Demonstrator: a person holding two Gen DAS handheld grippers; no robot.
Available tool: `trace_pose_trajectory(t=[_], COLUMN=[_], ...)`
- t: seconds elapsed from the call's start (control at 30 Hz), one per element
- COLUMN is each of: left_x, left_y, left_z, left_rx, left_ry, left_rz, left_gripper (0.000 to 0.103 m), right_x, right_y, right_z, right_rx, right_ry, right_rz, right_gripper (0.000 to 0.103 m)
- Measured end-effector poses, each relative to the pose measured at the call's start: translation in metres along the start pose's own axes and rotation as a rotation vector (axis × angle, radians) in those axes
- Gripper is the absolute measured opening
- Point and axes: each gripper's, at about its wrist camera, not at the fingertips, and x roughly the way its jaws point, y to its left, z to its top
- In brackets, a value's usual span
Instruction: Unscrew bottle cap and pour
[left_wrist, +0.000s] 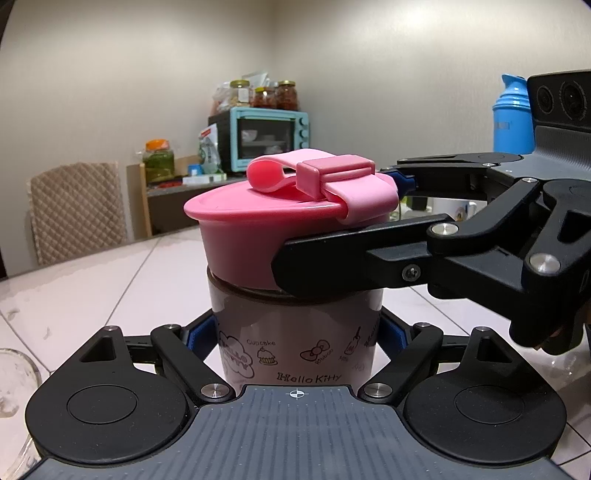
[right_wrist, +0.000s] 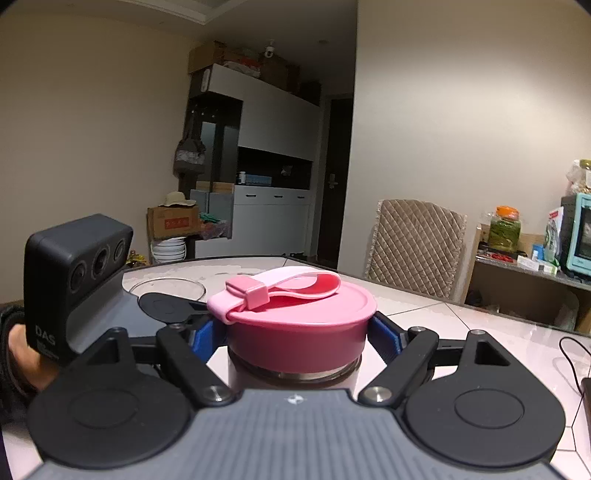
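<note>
A glass bowl (right_wrist: 168, 288) sits on the pale tiled table (left_wrist: 110, 280) at the far left. At the table's centre stands the bottle (left_wrist: 295, 332), printed with cartoon drawings, its pink cap (left_wrist: 251, 240) still on and slightly tilted, a lighter pink strap (left_wrist: 354, 201) looped over the top. The left gripper (left_wrist: 295, 332) is clamped on the bottle's body, blue pads pressing it at 3 and 9 o'clock. Higher up, the right gripper (right_wrist: 297, 334) reaches in from 3 o'clock and is clamped on the pink cap. Behind, at 12 o'clock, a turquoise toaster oven (left_wrist: 269, 138) carries jars; a blue flask (left_wrist: 511, 114) stands at 2 o'clock.
</note>
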Motion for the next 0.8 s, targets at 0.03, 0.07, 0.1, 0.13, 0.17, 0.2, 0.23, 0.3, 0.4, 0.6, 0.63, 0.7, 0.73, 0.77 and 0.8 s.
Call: trace_pose_trajectory(t=[0.03,0.07,0.1,0.13,0.17,0.2,0.23,0.3,0.4,0.6,0.63,0.7,0.73,0.77,0.8], left_x=[0.0,0.0,-0.001,-0.001,-0.001,-0.001,-0.001,-0.001,-0.001,-0.001,0.0,0.0,0.0,0.0,0.0], left_y=[0.0,-0.001,-0.001,-0.001,-0.002,-0.003,-0.004,-0.004,-0.005,-0.005,-0.004,-0.003,-0.003,-0.002,-0.001], left_z=[0.0,0.0,0.0,0.0,0.0,0.0,0.0,0.0,-0.001,0.0,0.0,0.0,0.0,0.0,-0.001], left_rx=[-0.001,-0.001,0.0,0.0,0.002,0.006,0.011,0.009,0.005,0.007,0.004,0.004,0.004,0.006,0.006], left_ry=[0.0,-0.001,-0.001,-0.001,-0.001,-0.002,-0.003,-0.001,-0.001,0.004,0.003,0.002,0.002,0.001,0.002], left_rz=[-0.002,-0.002,-0.003,-0.004,-0.004,-0.001,0.003,0.005,0.009,0.003,-0.002,-0.011,-0.015,-0.025,-0.038], left_gripper=[0.09,0.09,0.09,0.09,0.09,0.09,0.09,0.09,0.09,0.089,0.089,0.089,0.089,0.089,0.089], right_x=[0.0,-0.001,-0.001,-0.001,-0.001,0.0,0.001,0.003,0.007,0.008,0.008,0.008,0.008,0.008,0.007], right_y=[0.001,0.003,0.003,0.006,0.009,0.012,0.015,0.021,0.026,0.024,0.019,0.007,0.002,-0.004,-0.01], right_z=[0.0,-0.001,-0.001,0.0,0.002,0.003,0.005,0.007,0.011,0.007,0.005,0.003,0.002,0.001,0.0], right_rx=[-0.002,0.0,0.008,0.009,0.01,0.012,0.011,0.009,0.039,0.032,0.026,0.031,0.025,0.02,0.014], right_ry=[-0.001,-0.006,-0.006,0.001,0.009,0.016,0.024,0.038,0.055,0.037,0.029,0.017,0.01,0.003,-0.005], right_rz=[-0.003,-0.01,-0.013,-0.03,-0.046,-0.063,-0.081,-0.117,-0.156,-0.152,-0.129,-0.083,-0.052,-0.021,0.011], right_gripper=[0.083,0.083,0.084,0.084,0.084,0.085,0.085,0.085,0.085,0.083,0.083,0.083,0.083,0.083,0.083])
